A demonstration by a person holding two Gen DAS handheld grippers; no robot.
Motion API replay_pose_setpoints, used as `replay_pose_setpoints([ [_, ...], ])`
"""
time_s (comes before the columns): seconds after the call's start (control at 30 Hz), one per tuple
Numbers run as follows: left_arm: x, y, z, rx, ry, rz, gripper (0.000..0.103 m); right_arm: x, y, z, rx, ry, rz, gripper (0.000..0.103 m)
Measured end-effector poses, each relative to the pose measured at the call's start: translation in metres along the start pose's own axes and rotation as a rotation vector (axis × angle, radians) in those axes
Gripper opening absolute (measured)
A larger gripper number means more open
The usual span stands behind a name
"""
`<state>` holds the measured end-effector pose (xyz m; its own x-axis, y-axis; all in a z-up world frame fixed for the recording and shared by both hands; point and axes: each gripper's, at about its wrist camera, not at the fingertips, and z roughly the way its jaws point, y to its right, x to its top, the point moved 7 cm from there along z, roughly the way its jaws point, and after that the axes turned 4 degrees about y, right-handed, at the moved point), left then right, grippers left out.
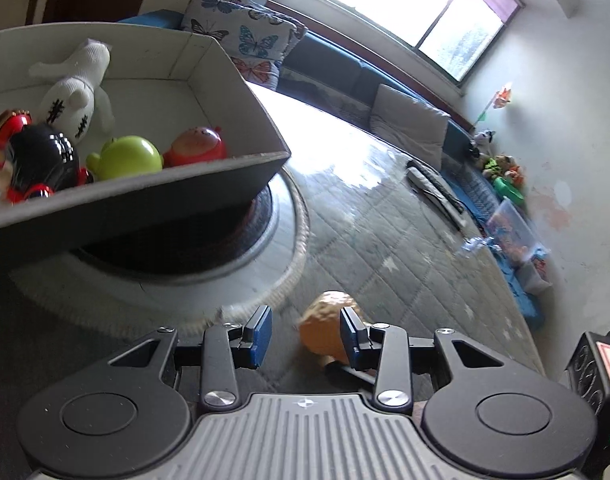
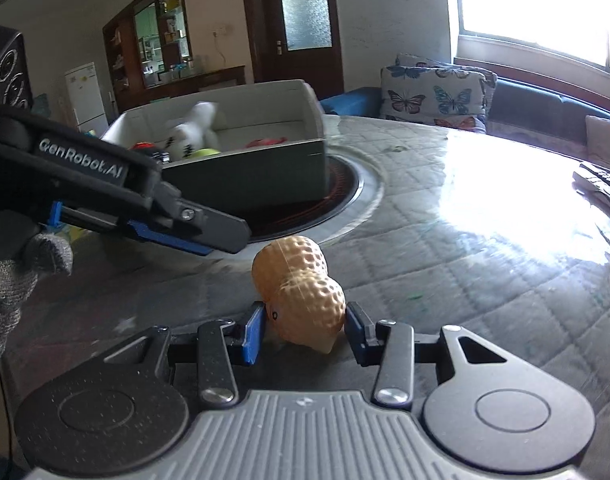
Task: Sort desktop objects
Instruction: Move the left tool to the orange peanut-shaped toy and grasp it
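A tan peanut-shaped toy [image 2: 301,284] sits on the quilted table cover between the blue pads of my right gripper [image 2: 305,330], whose jaws stand open around it with small gaps. My left gripper [image 1: 305,330] is open and empty; the peanut toy [image 1: 325,326] shows just beyond its right finger. The left gripper also shows in the right wrist view [image 2: 209,236], hovering left of the peanut. A grey box [image 1: 177,184] holds a white plush [image 1: 81,88], a green toy [image 1: 129,158], a red toy [image 1: 197,146] and a black-and-red toy [image 1: 41,160].
The box [image 2: 249,168] stands on a dark round hotplate [image 1: 265,216] set in the table. Remote controls [image 1: 433,188] lie at the far right. A butterfly cushion [image 2: 433,88], a sofa and a window are behind the table.
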<state>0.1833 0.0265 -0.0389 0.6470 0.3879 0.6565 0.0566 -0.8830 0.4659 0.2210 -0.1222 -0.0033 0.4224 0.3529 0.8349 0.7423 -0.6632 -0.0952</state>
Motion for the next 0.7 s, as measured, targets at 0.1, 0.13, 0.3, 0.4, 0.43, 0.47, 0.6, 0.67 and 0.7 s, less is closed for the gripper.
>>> replay_pose_setpoints([
  [0.1,-0.004,0.003,-0.002,-0.015,-0.008,0.000,0.040,-0.006,-0.011,-0.007,0.002,0.003,-0.016,0.044],
  [0.13,-0.005,0.003,-0.001,-0.021,-0.015,-0.004,0.040,-0.008,-0.014,-0.009,0.001,0.004,-0.019,0.045],
  [0.3,-0.007,0.002,0.006,-0.031,-0.029,-0.033,0.040,-0.009,-0.015,-0.018,-0.019,0.017,0.002,0.055],
  [0.4,-0.004,0.003,0.010,-0.041,-0.031,-0.054,0.040,-0.003,-0.007,-0.021,-0.041,0.034,0.024,0.055],
  [0.43,-0.002,0.003,0.011,-0.045,-0.034,-0.062,0.040,-0.001,-0.005,-0.021,-0.045,0.036,0.033,0.055],
  [0.47,-0.001,0.002,0.013,-0.048,-0.036,-0.070,0.040,0.001,-0.003,-0.020,-0.048,0.038,0.038,0.055],
  [0.6,0.002,-0.001,0.021,-0.037,-0.044,-0.098,0.040,0.006,-0.004,-0.015,-0.039,0.036,0.037,0.055],
  [0.67,0.002,-0.004,0.024,-0.031,-0.050,-0.116,0.041,0.006,-0.008,-0.012,-0.027,0.035,0.028,0.054],
  [0.7,0.001,-0.006,0.026,-0.036,-0.058,-0.126,0.041,0.006,-0.009,-0.011,-0.025,0.032,0.024,0.054],
])
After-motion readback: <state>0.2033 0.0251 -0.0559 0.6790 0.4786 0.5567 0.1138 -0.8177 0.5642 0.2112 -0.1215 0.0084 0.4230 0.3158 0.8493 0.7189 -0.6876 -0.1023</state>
